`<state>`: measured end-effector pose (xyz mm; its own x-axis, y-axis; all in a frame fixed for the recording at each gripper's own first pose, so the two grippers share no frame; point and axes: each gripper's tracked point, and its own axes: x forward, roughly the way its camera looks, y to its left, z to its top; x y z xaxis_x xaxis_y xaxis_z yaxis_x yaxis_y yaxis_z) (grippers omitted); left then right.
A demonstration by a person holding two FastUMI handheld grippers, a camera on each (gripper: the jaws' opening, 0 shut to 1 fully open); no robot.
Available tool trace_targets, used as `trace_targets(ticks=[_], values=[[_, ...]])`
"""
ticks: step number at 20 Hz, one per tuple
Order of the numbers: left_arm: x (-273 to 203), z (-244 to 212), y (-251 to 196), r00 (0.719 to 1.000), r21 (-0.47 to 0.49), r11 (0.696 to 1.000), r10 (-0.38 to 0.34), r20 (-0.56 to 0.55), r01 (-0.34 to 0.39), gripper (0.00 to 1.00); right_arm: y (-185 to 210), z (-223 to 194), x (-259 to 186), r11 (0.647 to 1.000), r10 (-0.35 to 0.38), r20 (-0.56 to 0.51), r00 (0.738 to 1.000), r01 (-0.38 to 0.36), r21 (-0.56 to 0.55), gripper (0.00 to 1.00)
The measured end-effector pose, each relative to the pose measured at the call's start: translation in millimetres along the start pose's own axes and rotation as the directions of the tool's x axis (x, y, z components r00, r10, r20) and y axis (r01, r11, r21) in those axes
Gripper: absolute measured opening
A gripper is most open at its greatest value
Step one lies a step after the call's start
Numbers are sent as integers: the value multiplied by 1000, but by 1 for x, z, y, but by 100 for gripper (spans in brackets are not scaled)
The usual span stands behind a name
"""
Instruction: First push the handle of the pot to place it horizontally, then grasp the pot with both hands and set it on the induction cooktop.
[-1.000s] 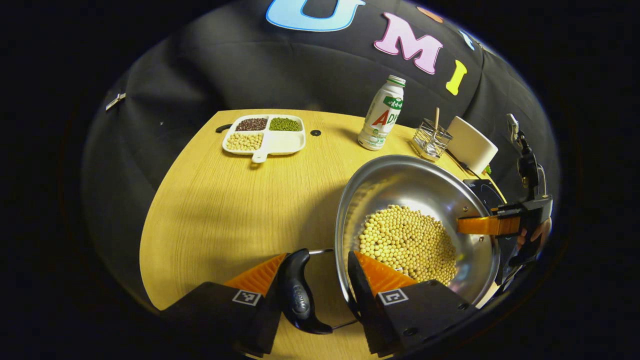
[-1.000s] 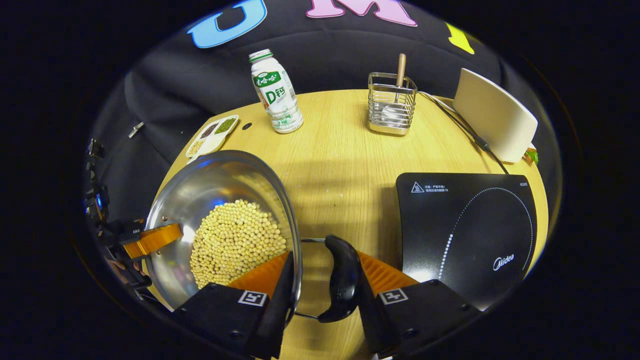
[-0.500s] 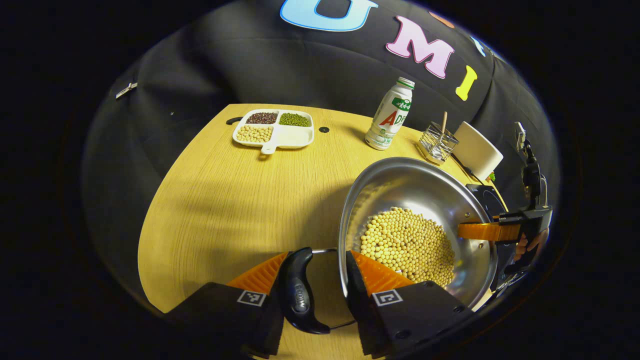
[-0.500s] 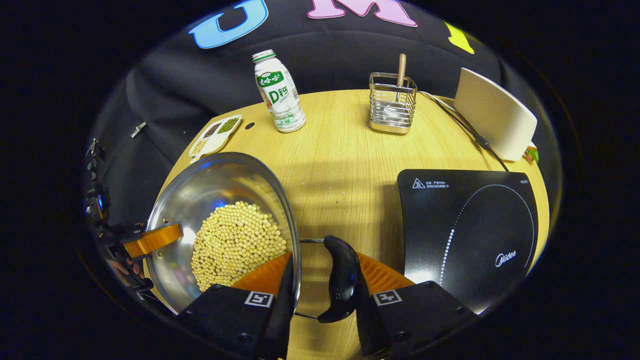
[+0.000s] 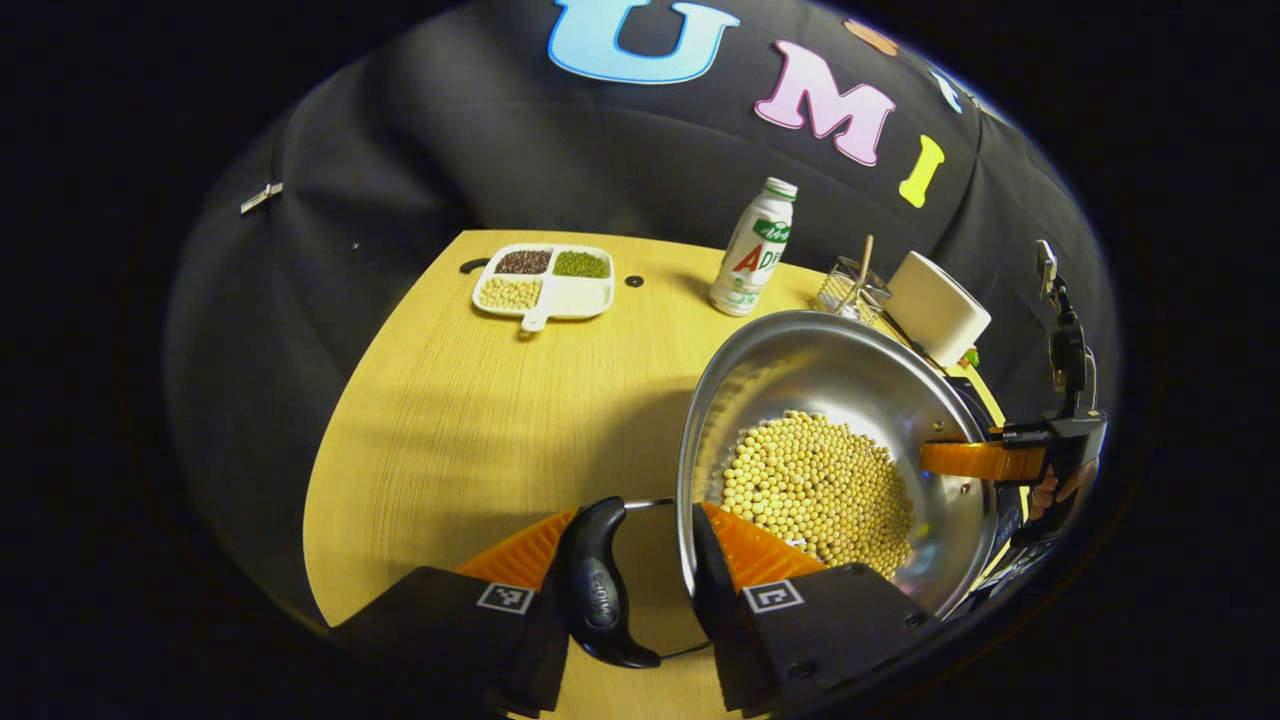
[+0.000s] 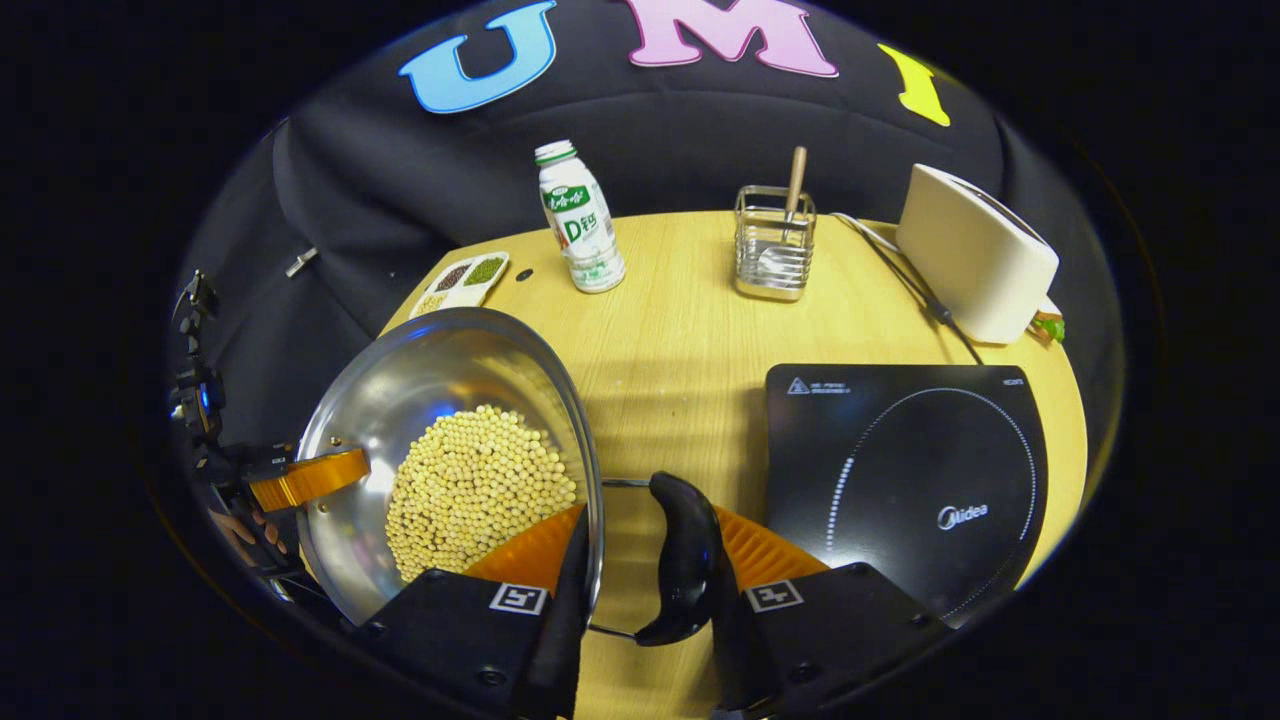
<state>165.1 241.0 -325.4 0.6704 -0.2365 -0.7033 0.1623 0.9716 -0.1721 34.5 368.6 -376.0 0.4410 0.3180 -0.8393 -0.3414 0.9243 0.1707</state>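
Observation:
A steel pot (image 5: 830,375) holding soybeans (image 5: 815,490) hangs between both grippers, above the wooden table. My left gripper (image 5: 635,515) is shut on its black side handle (image 5: 598,590), one finger outside the handle and the other inside the rim. In the right gripper view, my right gripper (image 6: 650,515) clamps the opposite black handle (image 6: 685,560) and the pot's (image 6: 430,370) rim the same way. Each gripper also appears across the pot: the right gripper (image 5: 985,460) and the left gripper (image 6: 310,478). The black induction cooktop (image 6: 900,480) lies to the right of the pot.
At the back of the table (image 6: 680,340) stand a white bottle (image 6: 580,220), a wire holder with a spoon (image 6: 772,250) and a white appliance (image 6: 975,255) with a cable. A divided tray of beans (image 5: 545,285) sits at the far left.
Both grippers have risen with the pot; the table looks farther below. In the right gripper view the cooktop has slid left, closer to the pot.

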Motion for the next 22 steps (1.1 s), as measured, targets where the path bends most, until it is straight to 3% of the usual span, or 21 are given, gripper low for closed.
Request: trace_targets(ticks=[1,2,5,6,10,22], values=[[-5,4,-7,1000,8,1000,-1,4,1,62,-6,2,-9,1000,0,9,1000,0,4,53],[-10,8,-16,1000,14,1000,-1,6,1,61,-11,4,-16,1000,0,19,1000,0,8,57],[-19,16,-47,1000,28,1000,-13,15,13,61,-35,10,-43,1000,-9,35,999,9,21,53],[-21,18,-58,1000,32,999,-17,9,17,61,-43,11,-50,1000,-17,41,999,16,21,57],[-25,22,-105,999,33,999,-38,2,38,61,-81,14,-77,999,-32,49,998,31,27,57],[10,40,-251,994,91,990,-105,-16,106,61,-220,24,-129,992,-93,76,993,86,89,57]])
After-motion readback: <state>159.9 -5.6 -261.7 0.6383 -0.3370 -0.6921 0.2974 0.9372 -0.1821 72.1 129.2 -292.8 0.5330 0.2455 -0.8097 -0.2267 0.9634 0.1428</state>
